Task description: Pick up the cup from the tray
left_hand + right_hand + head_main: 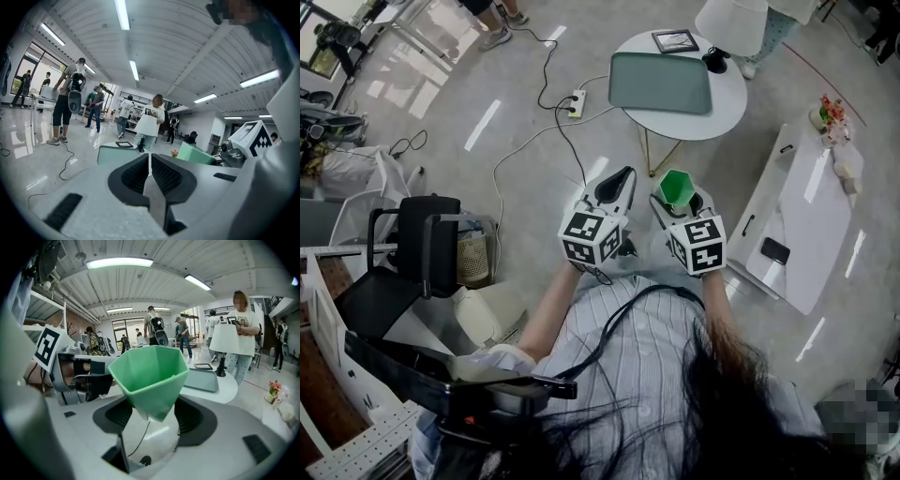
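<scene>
A green faceted cup (149,376) stands upright between my right gripper's pads, its open mouth up. My right gripper (152,416) is shut on its lower part. In the head view the cup (675,187) and right gripper (677,202) are held in mid-air over the floor, short of the round white table (727,111). The grey-green tray (661,82) lies on that table with nothing on it. My left gripper (622,180) hovers beside the right one, shut with nothing between its pads (154,176). From the left gripper view the cup (201,153) shows at the right.
A white lamp (729,23) and a small framed picture (675,40) share the table with the tray. A white bench (811,225) at the right carries a phone (775,250) and flowers (832,111). A black chair (422,244) stands at the left; cables and a power strip (575,103) lie on the floor. Several people stand further off.
</scene>
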